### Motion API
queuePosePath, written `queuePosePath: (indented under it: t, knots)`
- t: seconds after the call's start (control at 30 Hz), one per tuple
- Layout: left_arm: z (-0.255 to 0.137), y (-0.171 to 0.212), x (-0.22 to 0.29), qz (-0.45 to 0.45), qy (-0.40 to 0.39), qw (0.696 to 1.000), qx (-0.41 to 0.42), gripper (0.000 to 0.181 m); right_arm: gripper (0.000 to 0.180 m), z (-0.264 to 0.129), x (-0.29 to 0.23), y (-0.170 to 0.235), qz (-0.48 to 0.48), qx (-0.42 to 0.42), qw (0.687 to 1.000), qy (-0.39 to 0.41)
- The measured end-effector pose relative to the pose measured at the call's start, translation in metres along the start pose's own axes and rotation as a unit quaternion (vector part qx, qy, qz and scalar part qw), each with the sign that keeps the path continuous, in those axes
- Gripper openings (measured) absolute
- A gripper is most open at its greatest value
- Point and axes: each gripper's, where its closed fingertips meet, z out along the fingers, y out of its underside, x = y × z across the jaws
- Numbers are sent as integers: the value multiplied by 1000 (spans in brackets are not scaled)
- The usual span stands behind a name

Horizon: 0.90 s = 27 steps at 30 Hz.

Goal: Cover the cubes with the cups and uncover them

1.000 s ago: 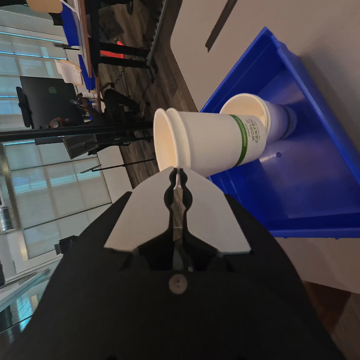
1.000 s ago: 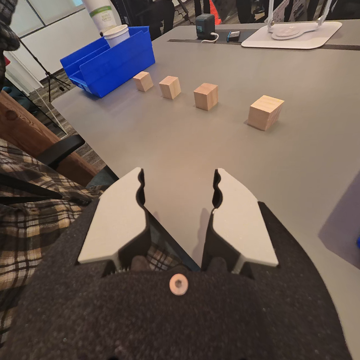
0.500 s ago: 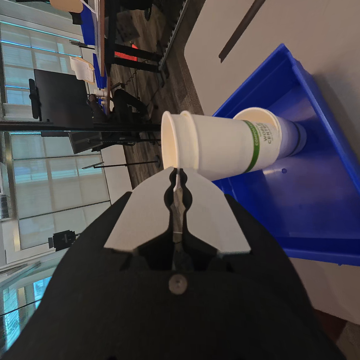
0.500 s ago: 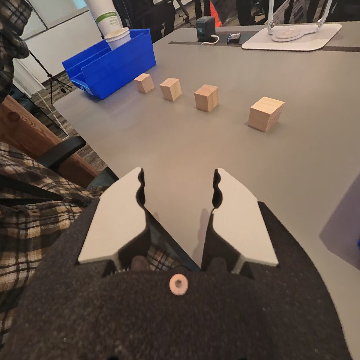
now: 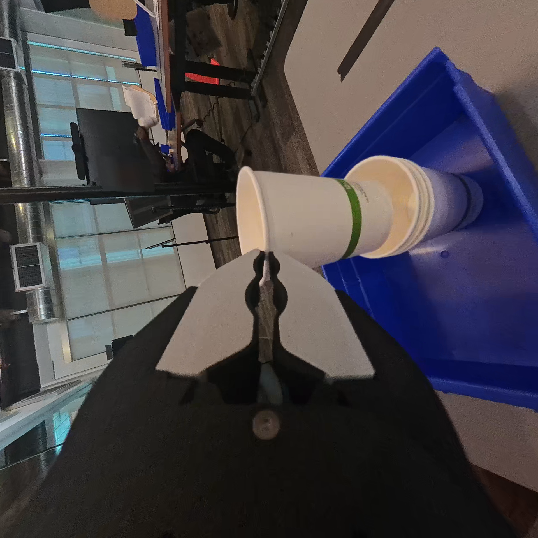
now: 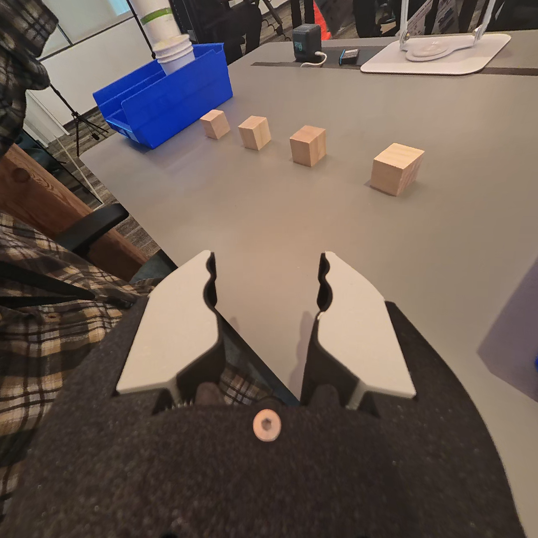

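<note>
My left gripper (image 5: 263, 256) is shut on the rim of a white paper cup (image 5: 305, 218) with a green band. The cup's base sits at the mouth of a stack of cups (image 5: 436, 203) standing in a blue bin (image 5: 465, 320). In the right wrist view the held cup (image 6: 154, 20) shows above the stack (image 6: 176, 55) in the bin (image 6: 180, 96) at the far left. Several wooden cubes stand in a row on the grey table (image 6: 291, 218); the nearest one (image 6: 396, 168) is on the right. My right gripper (image 6: 267, 262) is open and empty, low over the table's near edge.
A black charger (image 6: 305, 40) and a white stand base (image 6: 436, 55) sit at the table's far side. A wooden chair with a black armrest (image 6: 93, 224) and a person's plaid sleeve (image 6: 43, 320) are at the left. Floor lies beyond the bin.
The cup in my left gripper showed a double rim before and now shows a single rim. The stack in the bin shows more rims. The right gripper has barely moved.
</note>
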Motion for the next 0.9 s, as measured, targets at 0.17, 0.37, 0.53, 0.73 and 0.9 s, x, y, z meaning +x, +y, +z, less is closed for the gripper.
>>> queuePosePath:
  t: [0.17,0.37,0.53,0.73,0.9]
  knots:
    - [-5,1,-13,-8,-13,1000,3,2,67,2,-1,0,-1,-2,1000,-3]
    - [-32,-2,-42,-67,2,997,48,2,68,2,-3,-8,-8,9,1000,-5]
    - [-72,-38,-27,-146,115,970,156,2,74,13,-9,-23,-12,43,999,-18]
    - [-124,-108,28,-190,257,905,282,2,87,55,-28,-58,21,136,987,-87]
    - [-164,-152,77,-207,358,843,344,2,93,92,-30,-86,25,203,974,-98]
